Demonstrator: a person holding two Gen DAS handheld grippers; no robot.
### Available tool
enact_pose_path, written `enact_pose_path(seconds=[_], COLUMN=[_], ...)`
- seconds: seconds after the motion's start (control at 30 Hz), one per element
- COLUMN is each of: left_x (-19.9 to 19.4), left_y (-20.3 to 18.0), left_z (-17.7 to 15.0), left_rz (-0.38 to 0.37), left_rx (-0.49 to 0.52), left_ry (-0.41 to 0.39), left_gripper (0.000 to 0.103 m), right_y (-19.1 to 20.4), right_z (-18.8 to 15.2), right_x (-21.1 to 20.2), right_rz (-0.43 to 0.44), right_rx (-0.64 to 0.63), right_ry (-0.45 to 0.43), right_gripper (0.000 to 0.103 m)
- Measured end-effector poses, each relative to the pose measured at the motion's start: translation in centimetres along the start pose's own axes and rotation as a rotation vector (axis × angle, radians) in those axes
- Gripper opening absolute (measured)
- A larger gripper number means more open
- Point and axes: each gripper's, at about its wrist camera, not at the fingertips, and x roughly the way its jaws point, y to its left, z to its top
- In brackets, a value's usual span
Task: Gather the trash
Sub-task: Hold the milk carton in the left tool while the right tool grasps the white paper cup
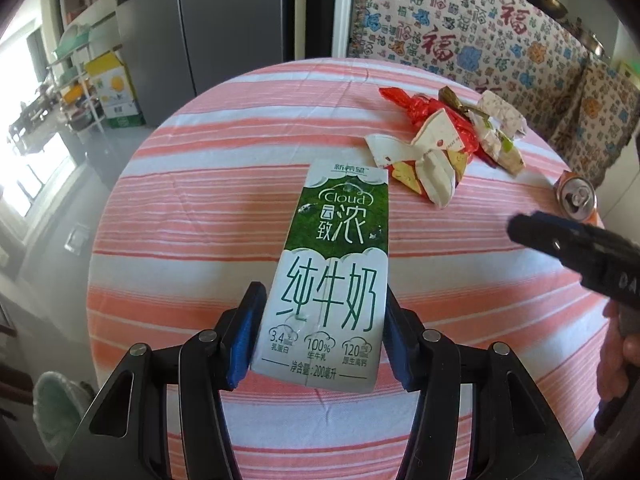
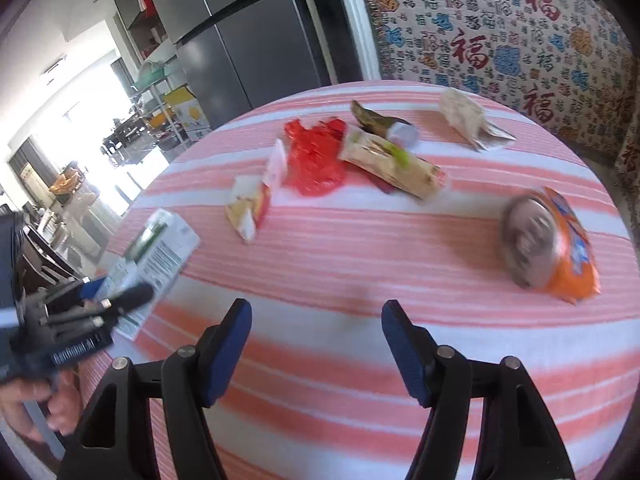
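Observation:
A green and white milk carton [image 1: 332,264] sits between the blue pads of my left gripper [image 1: 322,296], which is shut on its lower half. In the right wrist view the same carton [image 2: 160,248] shows at the table's left edge, with the left gripper [image 2: 80,312] blurred and a hand below it. My right gripper [image 2: 316,312] is open over the striped tablecloth [image 2: 360,360] with nothing between its fingers. It also shows as a black shape [image 1: 560,244] at the right of the left wrist view. A crushed orange can [image 2: 548,240] lies to its right.
Loose trash lies at the far side of the round table: a red wrapper [image 2: 316,160], torn paper cartons [image 2: 248,208], a beige packet [image 2: 392,164] and a crumpled paper [image 2: 464,116]. A lined bin [image 1: 56,412] stands on the floor at lower left. A patterned sofa cover [image 2: 500,40] is behind the table.

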Motion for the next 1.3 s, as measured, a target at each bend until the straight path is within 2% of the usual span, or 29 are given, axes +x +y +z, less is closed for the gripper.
enact_pose_path(seconds=[0.1,0.2,0.23,0.27,0.3,0.43,0.6,0.7,0.8,0.87,0.93,0.97,1.0,1.07,1.13,1.3], left_x=[0.2,0.2,0.2,0.3,0.2,-0.1,-0.8,-1.3,-1.4,-1.3,-1.3,-1.2,-1.1,-1.1,-1.0,-1.1], left_y=[-0.4,-0.7,-0.7,-0.7,-0.6,-0.9,-3.1,-5.3,-7.5,-8.9,-9.8,-10.2,-10.4,-10.8,-10.8,-9.6], left_z=[-0.1,0.1,0.1,0.1,0.1,-0.1,-1.2,-2.0,-2.6,-3.1,-3.4,-3.6,-3.7,-4.0,-4.2,-3.6], left_rz=[0.002,-0.009,-0.018,-0.028,-0.035,-0.083,-0.163,-0.203,-0.220,-0.201,-0.185,-0.178,-0.165,-0.127,-0.096,-0.120], left_rx=[0.013,0.026,0.026,0.025,0.024,0.023,0.052,0.079,0.104,0.135,0.168,0.180,0.194,0.228,0.250,0.212], left_ry=[0.003,0.002,0.005,0.010,0.011,0.016,0.035,0.043,0.045,0.040,0.028,0.024,0.021,0.013,0.007,0.024], left_gripper=[0.057,0.057,0.053,0.051,0.051,0.051,0.051,0.051,0.052,0.060,0.077,0.080,0.084,0.087,0.094,0.094], right_y=[2.4,3.6,3.7,3.6,3.6,2.9,0.4,-1.5,-3.8,-5.0,-6.1,-6.6,-6.9,-7.1,-7.4,-7.3], right_z=[2.8,4.6,5.0,5.3,5.3,4.2,-0.1,-3.6,-7.0,-8.5,-9.2,-9.4,-9.6,-9.7,-9.9,-10.2], right_x=[2.9,5.6,6.4,6.9,7.3,5.4,-1.4,-5.5,-8.1,-8.9,-8.8,-8.6,-8.5,-8.6,-9.0,-9.3], right_rz=[0.042,0.034,0.031,0.033,0.034,0.024,-0.010,-0.071,-0.171,-0.195,-0.197,-0.198,-0.198,-0.193,-0.166,-0.139], right_rx=[0.020,0.040,0.050,0.058,0.064,0.057,0.016,0.002,0.005,0.021,0.045,0.051,0.050,0.049,0.062,0.074], right_ry=[0.024,0.048,0.054,0.061,0.069,0.051,0.049,0.049,0.041,0.028,0.019,0.013,0.008,-0.005,-0.010,-0.003], right_gripper=[0.062,0.057,0.043,0.034,0.016,0.013,0.013,0.013,0.013,0.013,0.016,0.018,0.028,0.036,0.056,0.057])
